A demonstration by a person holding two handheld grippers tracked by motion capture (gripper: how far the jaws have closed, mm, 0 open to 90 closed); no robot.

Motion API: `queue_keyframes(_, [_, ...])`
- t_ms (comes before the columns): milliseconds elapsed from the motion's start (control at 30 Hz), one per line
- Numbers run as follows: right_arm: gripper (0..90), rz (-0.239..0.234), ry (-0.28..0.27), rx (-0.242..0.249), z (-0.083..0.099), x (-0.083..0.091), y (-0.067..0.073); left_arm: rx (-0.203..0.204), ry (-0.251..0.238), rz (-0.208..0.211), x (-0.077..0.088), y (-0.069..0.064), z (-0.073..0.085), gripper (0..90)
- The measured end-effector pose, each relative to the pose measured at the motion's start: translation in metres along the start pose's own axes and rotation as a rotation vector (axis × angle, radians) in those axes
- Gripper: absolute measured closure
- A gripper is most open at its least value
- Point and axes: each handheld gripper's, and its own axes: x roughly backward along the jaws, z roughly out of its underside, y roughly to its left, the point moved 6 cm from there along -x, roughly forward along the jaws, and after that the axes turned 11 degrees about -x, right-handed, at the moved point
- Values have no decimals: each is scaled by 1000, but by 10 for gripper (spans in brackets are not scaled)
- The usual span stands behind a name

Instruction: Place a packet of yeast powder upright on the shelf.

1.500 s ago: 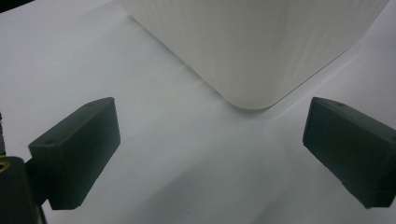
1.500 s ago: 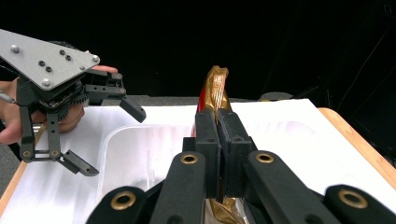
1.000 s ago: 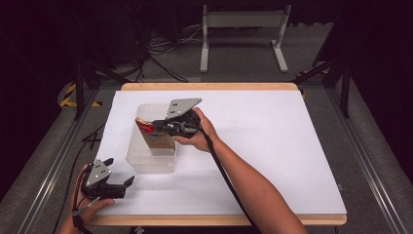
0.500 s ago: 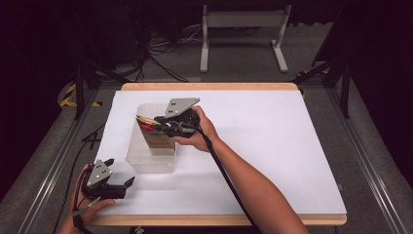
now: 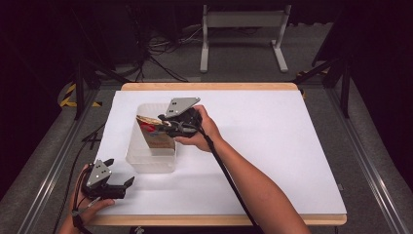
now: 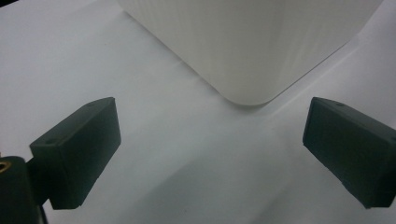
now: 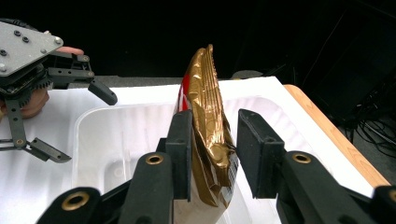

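Note:
A gold and red snack bag (image 5: 155,137) stands upright in a translucent white plastic bin (image 5: 146,165) at the table's left centre. My right gripper (image 5: 157,127) reaches over the bin's right wall and is shut on the bag's upper part. In the right gripper view the crumpled gold bag (image 7: 205,93) sits between the two black pads (image 7: 180,149), above the bin (image 7: 261,88). My left gripper (image 5: 121,173) rests open near the front left corner of the table, with nothing between its jaws. Its own view faces the bin's rounded corner (image 6: 243,46).
White paper covers the wooden table (image 5: 272,146). The table's wooden front edge (image 5: 219,220) lies just behind my left hand. A white metal stand (image 5: 243,29) and cables lie on the floor beyond the far edge.

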Motion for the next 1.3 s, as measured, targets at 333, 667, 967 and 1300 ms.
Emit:
queue_keyframes(333, [571,41,31,-5,2,5,-3,-5,-10,11,0,0,0,50])
queue_keyframes(667, [510,90,50,1,5,22,-7,-5,-13,14,0,-1,-1,50])
queue_keyframes(967, [480,119,51,-14,8,40,-13,-11,-7,16,-1,-1,-1,50])
queue_keyframes(1300, [437,177,90,0,18,52,-19,-16,-9,9,0,-1,-2,51])
